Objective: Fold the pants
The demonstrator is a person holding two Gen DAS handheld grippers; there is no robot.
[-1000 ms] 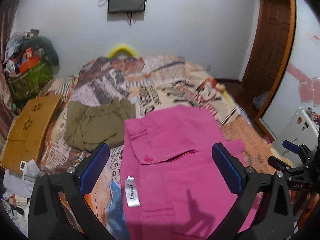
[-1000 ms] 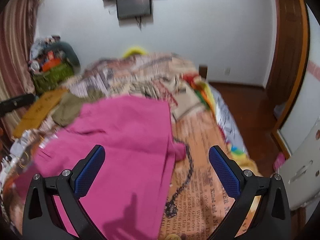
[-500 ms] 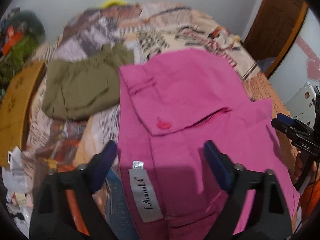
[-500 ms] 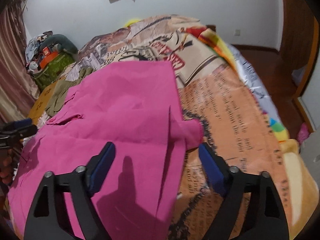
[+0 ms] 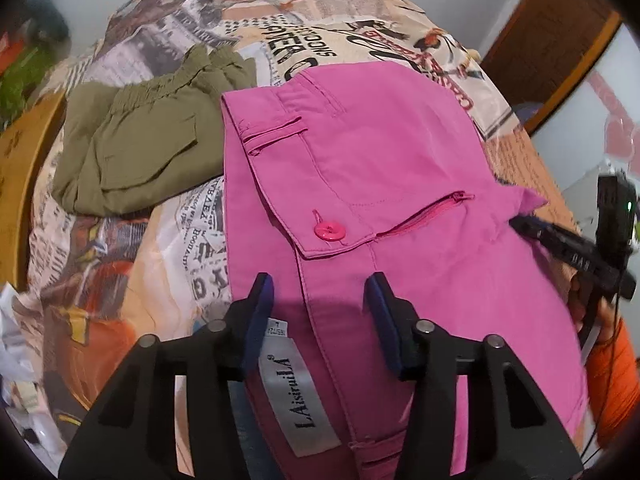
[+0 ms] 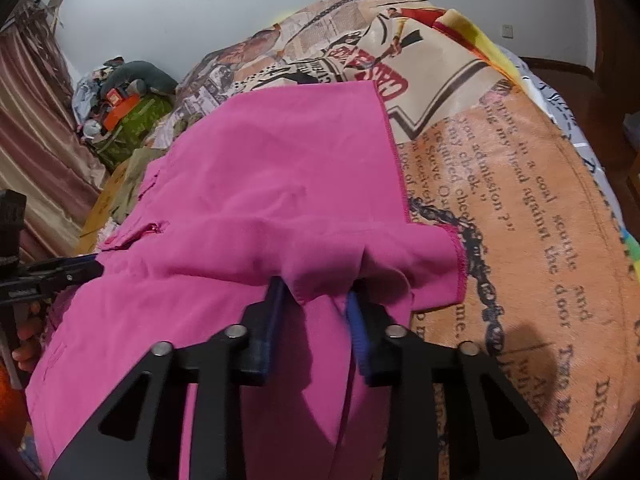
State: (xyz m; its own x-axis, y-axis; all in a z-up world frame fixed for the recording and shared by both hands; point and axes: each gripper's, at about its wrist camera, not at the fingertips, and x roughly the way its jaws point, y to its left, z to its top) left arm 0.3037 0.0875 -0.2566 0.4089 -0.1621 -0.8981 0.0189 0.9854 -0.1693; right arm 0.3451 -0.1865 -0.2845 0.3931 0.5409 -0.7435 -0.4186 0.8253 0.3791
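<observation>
While you work: your two grippers sit low over the pink pants (image 5: 400, 168) spread on the printed bedspread (image 6: 520, 208).
Landmark: every place below is told from the pink pants.
Edges: the waistband edge faces the olive-green folded garment (image 5: 140, 152), which lies just beside it and seems to touch it at one corner; the hem edge runs along the orange lettered part of the bedspread.
Open room: bare bedspread lies beyond the hem and past the far edge of the pants; the waistband side is crowded by the olive garment and a yellow-brown board (image 5: 20, 184).
Left gripper (image 5: 320, 296): your jaws have just been closing and stand about half open; the near waistband, close by the white LAisiruiLA label (image 5: 296, 400), lies between the blue pads, and you cannot tell whether they press it.
Right gripper (image 6: 316, 292): your jaws have just been closing and are nearly together, pinching a raised fold of pink cloth near the hem corner.
Pants: flat apart from that bunched fold, with the pink button (image 5: 330, 232) and zip pocket facing up, ahead of your left gripper.
Other gripper in view: each camera catches the other at the frame's side.
</observation>
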